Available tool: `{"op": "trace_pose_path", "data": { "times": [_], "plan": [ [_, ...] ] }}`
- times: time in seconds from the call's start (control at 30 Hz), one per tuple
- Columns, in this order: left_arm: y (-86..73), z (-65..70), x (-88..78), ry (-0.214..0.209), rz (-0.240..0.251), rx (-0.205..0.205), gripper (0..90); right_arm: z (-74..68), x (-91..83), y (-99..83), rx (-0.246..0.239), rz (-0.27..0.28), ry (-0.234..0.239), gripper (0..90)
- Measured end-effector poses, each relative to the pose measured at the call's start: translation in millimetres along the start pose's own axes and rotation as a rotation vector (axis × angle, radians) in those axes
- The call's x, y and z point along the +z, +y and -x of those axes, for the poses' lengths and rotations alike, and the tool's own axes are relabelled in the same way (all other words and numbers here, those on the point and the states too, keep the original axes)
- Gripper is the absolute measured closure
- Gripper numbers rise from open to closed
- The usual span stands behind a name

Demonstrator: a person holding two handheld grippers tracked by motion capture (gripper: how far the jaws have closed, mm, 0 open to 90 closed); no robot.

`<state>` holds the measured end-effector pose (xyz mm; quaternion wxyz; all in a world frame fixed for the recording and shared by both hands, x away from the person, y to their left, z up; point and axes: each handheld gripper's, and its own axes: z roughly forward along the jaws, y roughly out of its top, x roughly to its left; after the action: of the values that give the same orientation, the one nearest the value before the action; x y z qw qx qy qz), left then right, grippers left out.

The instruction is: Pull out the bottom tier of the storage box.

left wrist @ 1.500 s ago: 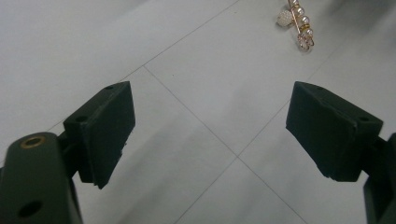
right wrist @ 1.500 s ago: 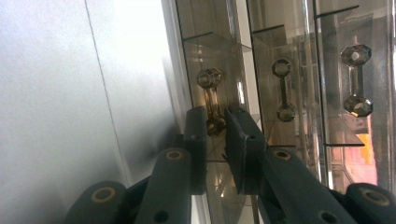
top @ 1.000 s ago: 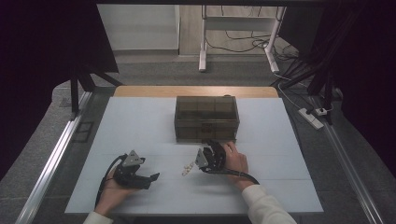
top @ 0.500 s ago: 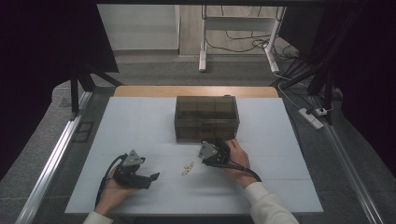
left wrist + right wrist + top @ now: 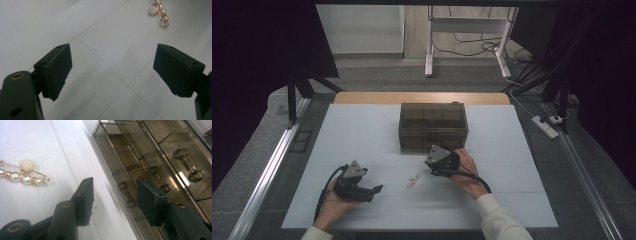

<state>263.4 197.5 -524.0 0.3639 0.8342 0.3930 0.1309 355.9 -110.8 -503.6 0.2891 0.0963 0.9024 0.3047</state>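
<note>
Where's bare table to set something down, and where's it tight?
Free: the white table left of the smoked drawer box, the strip to the box's right, and the near edge between the forearms. Crowded: in front of the box, where the right gripper hangs by the drawer handles, with the pearl brooch between it and the left gripper.

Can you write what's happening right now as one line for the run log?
left hand-held gripper: open, empty | right hand-held gripper: open, empty, jaws just opening, facing drawer box | pearl brooch: lying on table

High view looks forward-down over the whole surface [image 5: 362, 130]; both gripper views sit close, sharing the pearl pin [image 5: 160, 13].
</note>
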Motion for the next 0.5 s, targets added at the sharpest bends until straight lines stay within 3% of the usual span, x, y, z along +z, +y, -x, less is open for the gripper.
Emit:
{"op": "trace_pose_path", "data": {
  "times": [0.1,0.17,0.2,0.27,0.5],
  "plan": [
    [-0.3,0.3,0.1,-0.012,-0.001,-0.01,15.4,0.6,-0.2,1.3,0.009,-0.004,0.022,47.2],
    [1.1,1.0,-3.3,-0.066,0.04,-0.045,14.2,1.1,-0.7,2.1,0.027,-0.004,0.045,47.1],
    [2.6,2.7,-5.6,-0.052,0.058,-0.042,14.4,1.2,-1.1,2.4,0.032,-0.005,0.049,47.0],
    [5.0,7.7,-6.2,-0.012,0.033,0.006,14.8,2.2,-1.6,2.4,0.04,0.004,0.06,46.7],
    [4.3,8.1,-3.4,-0.015,0.018,0.007,14.4,4.9,-0.6,4.0,0.059,-0.002,0.071,46.5]
  ]
}}
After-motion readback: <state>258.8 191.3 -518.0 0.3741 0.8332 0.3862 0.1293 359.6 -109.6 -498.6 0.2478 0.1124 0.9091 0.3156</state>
